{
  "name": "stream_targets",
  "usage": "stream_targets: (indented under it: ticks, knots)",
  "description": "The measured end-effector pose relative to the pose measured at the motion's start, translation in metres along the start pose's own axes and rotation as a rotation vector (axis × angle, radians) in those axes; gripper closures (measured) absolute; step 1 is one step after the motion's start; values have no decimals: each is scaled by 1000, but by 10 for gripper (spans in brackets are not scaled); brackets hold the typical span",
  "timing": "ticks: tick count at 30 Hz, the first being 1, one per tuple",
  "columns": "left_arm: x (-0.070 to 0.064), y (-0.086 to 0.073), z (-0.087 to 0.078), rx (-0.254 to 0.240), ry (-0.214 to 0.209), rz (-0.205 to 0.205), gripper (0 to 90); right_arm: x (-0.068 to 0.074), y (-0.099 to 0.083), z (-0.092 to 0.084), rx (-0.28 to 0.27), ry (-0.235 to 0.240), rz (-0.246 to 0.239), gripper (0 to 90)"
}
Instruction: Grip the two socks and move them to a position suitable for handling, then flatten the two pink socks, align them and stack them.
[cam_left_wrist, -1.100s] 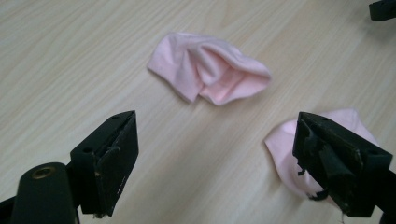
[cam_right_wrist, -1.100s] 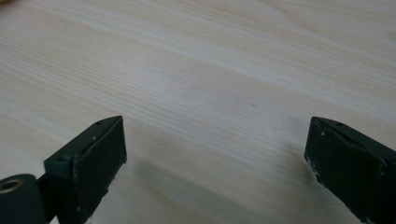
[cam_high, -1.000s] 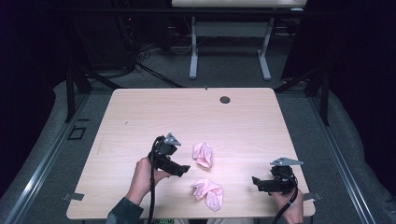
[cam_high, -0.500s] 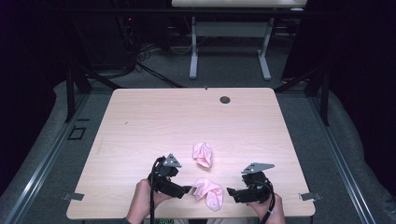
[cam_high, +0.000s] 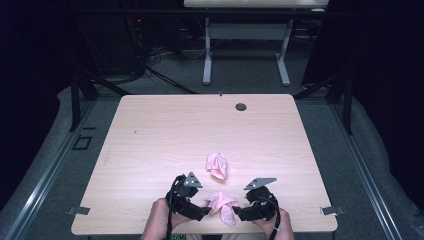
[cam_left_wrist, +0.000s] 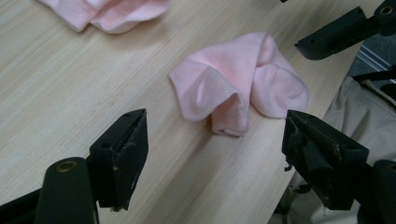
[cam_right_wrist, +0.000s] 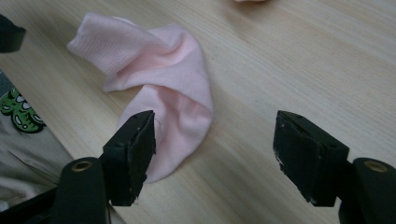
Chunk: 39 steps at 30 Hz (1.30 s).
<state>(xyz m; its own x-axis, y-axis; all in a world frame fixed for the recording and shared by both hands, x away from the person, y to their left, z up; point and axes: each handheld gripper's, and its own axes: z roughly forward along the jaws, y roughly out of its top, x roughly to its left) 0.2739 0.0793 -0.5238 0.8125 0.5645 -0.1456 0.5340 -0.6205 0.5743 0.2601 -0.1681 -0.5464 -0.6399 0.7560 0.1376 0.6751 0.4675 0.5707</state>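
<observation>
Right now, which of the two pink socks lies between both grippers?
The near pink sock by the table's front edge; the other pink sock lies farther back, clear of both.

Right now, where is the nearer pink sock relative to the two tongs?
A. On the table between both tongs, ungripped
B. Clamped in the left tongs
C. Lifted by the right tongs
A: the nearer pink sock lies flat between the left tongs and right tongs, both open.

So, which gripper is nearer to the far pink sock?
Left. The left gripper sits below-left of the far pink sock; the right gripper sits below-right, slightly farther. Both flank the near sock.
</observation>
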Motion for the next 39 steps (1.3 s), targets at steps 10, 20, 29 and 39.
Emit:
stream_targets:
  ticks: [10, 20, 29, 39]
  knots:
    - [-5, -1, 11, 20, -9, 24, 598, 8, 3, 13, 17, 7, 14, 546]
    - [-2, -5, 23, 18, 3, 42, 854, 12, 4, 18, 36, 1, -3, 846]
    - [29, 22, 16, -39, 88, 29, 859, 24, -1, 16, 40, 10, -39, 879]
    - [42, 57, 32, -48, 54, 36, 842, 43, 1, 21, 44, 115, -59, 774]
